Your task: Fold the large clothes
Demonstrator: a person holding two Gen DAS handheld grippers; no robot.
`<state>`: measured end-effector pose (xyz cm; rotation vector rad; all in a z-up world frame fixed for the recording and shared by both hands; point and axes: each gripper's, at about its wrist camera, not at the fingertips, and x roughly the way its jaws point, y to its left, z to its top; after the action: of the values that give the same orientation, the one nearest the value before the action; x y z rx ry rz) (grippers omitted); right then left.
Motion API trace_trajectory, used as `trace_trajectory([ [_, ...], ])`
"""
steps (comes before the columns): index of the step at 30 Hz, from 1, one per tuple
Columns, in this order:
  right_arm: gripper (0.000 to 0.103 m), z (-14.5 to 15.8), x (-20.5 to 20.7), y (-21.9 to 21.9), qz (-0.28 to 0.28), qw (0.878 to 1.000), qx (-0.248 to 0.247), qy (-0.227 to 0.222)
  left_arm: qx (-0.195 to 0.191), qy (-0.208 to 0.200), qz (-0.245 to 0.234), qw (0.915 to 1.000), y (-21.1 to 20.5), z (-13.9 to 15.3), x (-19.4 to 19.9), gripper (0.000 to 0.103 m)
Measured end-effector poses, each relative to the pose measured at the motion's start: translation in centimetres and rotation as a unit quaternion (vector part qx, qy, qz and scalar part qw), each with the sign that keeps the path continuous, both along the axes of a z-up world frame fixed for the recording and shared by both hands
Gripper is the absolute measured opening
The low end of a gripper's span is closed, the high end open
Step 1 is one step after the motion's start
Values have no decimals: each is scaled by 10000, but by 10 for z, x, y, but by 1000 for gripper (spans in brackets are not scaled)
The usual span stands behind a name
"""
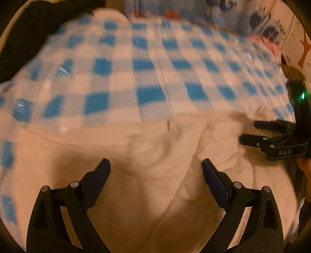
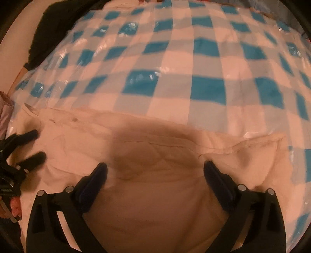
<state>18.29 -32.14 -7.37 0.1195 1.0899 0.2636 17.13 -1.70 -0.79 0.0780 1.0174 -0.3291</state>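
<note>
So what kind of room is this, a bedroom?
Probably a bedroom. A blue-and-white checked cover is spread over a wide soft surface like a bed, a pale garment lies on it, and patterned bedding sits at the far edge.

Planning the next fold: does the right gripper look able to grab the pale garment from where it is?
Probably yes: the right gripper is open just above the pale garment, nothing lies between them, and the left gripper is off to one side.
</note>
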Motion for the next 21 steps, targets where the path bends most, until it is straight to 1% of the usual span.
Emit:
trace_trajectory([
  [1, 95, 13, -9, 2, 140, 9995, 109, -244, -41, -112, 49, 9999, 8, 10, -6, 91],
  [2, 95, 20, -14, 6, 217, 9989, 67, -403, -24, -298, 141, 9995, 20, 20, -12, 91],
  [3, 96, 19, -14, 11, 277, 9984, -194, -453, 102, -433, 226, 9988, 30, 23, -14, 91],
  [4, 95, 12, -9, 14, 283, 9983, -364, -358, 228, -480, 299, 9981, 36, 22, -11, 91],
  [5, 95, -7, 0, 12, 183, 9977, -634, -124, 341, -392, 465, 9976, 48, 13, -3, 91],
  [6, 96, -22, 8, 9, 132, 9979, -638, 57, 304, -203, 618, 9974, 59, -2, 6, 91],
  [7, 97, -34, 14, 5, 71, 9992, -361, 184, 259, -47, 699, 9972, 67, -14, 13, 91],
  [8, 97, -38, 17, -2, -55, 9998, -115, 163, -69, 221, 782, 9967, 78, -37, 22, 91],
  [9, 97, -38, 18, 0, -70, 9997, -166, 137, -280, 287, 844, 9956, 83, -47, 25, 92],
  [10, 97, -38, 17, 3, -37, 9994, -320, 154, -289, 305, 868, 9953, 82, -52, 28, 92],
  [12, 97, -36, 17, 5, 23, 9986, -464, 233, -119, 309, 836, 9959, 79, -53, 28, 92],
  [13, 96, -34, 17, 2, 46, 9984, -475, 292, -57, 342, 811, 9961, 78, -50, 27, 92],
  [14, 96, -25, 11, -1, 21, 9982, -524, 292, -15, 338, 820, 9961, 80, -44, 23, 92],
  [15, 96, -16, 5, -2, -11, 9984, -525, 214, -1, 260, 851, 9960, 83, -35, 16, 92],
  [17, 96, 17, -25, -4, 88, 9989, -407, -196, -160, -95, 921, 9956, 96, -7, -8, 91],
  [18, 96, 30, -39, -6, 116, 9981, -442, -419, -187, -277, 962, 9948, 103, 4, -23, 91],
  [20, 96, 44, -64, -10, 97, 9966, -445, -686, -95, -493, 970, 9940, 110, 12, -45, 92],
  [21, 96, 43, -81, -18, 2, 9960, -456, -769, 16, -521, 979, 9938, 113, 8, -53, 92],
])
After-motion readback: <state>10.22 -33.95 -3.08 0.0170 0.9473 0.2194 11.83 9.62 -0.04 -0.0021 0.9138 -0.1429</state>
